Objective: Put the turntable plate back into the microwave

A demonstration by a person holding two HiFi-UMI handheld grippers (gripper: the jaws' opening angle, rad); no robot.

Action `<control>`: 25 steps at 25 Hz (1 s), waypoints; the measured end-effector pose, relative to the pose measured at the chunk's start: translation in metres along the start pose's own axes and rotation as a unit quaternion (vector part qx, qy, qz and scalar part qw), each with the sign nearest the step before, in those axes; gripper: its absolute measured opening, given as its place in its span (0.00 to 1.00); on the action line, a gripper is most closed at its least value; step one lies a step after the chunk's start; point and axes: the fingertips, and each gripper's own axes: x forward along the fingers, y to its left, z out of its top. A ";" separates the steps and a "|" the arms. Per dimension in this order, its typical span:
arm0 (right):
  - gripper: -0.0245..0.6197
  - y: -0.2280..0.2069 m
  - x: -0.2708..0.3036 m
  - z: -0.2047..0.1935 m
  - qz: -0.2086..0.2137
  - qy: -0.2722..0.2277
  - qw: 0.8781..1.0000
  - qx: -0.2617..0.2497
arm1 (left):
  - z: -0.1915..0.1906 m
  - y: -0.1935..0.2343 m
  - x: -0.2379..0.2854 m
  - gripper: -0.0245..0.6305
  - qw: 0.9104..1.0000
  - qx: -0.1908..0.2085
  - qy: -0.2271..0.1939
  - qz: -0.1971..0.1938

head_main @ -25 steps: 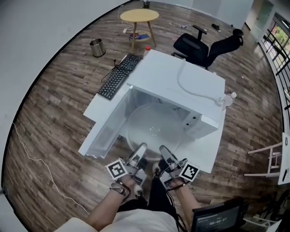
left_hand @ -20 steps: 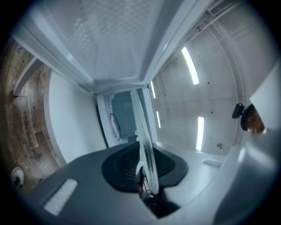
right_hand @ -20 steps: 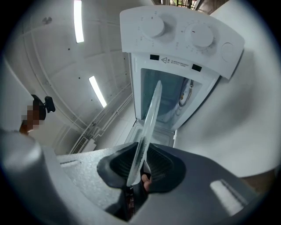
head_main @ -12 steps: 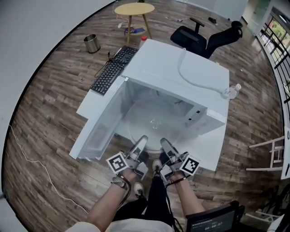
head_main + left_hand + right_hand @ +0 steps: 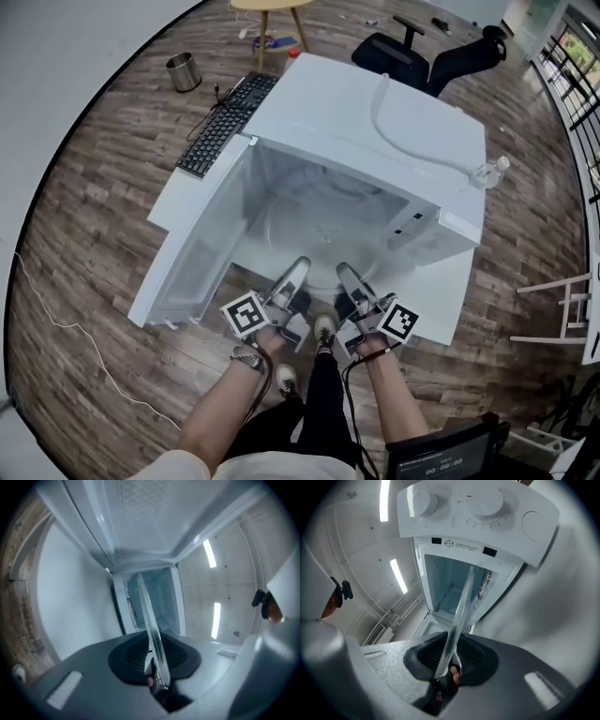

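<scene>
Two claws meet in the head view: left claw (image 5: 296, 274) and right claw (image 5: 348, 278) each grip the near rim of the glass turntable plate (image 5: 323, 230), which lies mostly inside the open microwave (image 5: 375, 122). Left gripper view shows its jaws clamped on the plate's edge. Right gripper view shows the same, so lower both sides evenly, keeping it level and centred before releasing.

The left gripper (image 5: 298, 269) and right gripper (image 5: 345, 272) are grey-bodied units w/ long pale fingers (image 5: 291, 286) and dark ribbed pads (image 5: 131, 656); ea. carries a marker cube (image 5: 246, 315) w/ blk/wht square codes. A thin blk cable (image 5: 348, 403) trails from the right unit, and a dark strap (image 5: 246, 359) circles the left wrist. Clothing: pale top (image 5: 253, 466), blk trousers (image 5: 323, 412), light shoes (image 5: 324, 328).
</scene>
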 end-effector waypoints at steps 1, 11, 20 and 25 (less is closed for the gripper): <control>0.14 -0.001 0.001 0.003 -0.001 -0.001 1.000 0.000 | 0.001 0.000 0.003 0.13 1.000 0.001 0.000 0.001; 0.14 -0.003 0.026 0.021 -0.017 0.033 0.999 -0.022 | 0.018 0.009 0.020 0.15 1.000 0.025 -0.009 0.015; 0.14 -0.022 0.029 0.030 -0.037 0.026 0.999 0.004 | 0.019 0.011 0.035 0.15 0.999 0.021 -0.022 0.024; 0.15 -0.023 0.033 0.030 -0.042 0.039 0.998 -0.009 | 0.020 0.010 0.037 0.14 0.999 -0.005 -0.036 0.021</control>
